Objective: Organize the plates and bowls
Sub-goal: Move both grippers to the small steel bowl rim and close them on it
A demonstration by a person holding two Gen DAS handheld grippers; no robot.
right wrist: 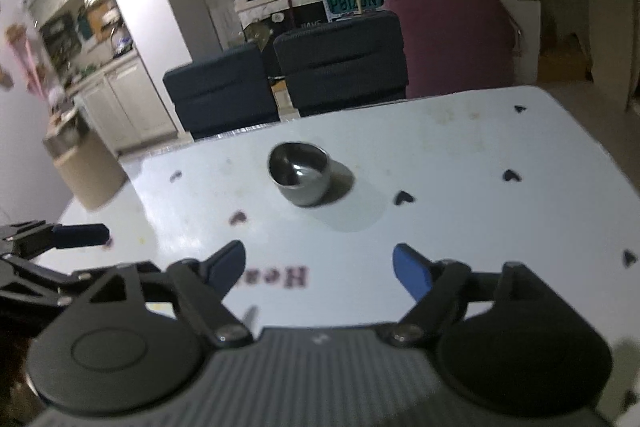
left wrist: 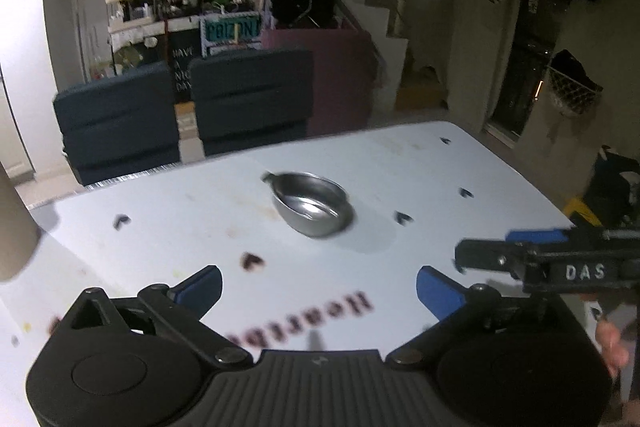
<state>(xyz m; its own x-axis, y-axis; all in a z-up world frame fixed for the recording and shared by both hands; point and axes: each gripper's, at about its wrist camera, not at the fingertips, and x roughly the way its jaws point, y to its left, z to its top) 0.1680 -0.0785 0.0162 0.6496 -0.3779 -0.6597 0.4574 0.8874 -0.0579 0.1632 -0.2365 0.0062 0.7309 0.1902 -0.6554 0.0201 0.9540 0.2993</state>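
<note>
- Steel bowl [left wrist: 310,203]: stands upright and alone near the middle of the white table [left wrist: 460,163], well ahead of both tools; no plate is in view
- Left gripper [left wrist: 319,289]: blue fingers spread wide, holding nothing
- Right gripper [right wrist: 319,267]: fingers likewise spread, empty, beside the left one
- Risk: the thin, smooth rim may slip from the pads if pinched shallowly; 2 tools converging on 1 bowl could collide or push it across the slick tabletop
</note>
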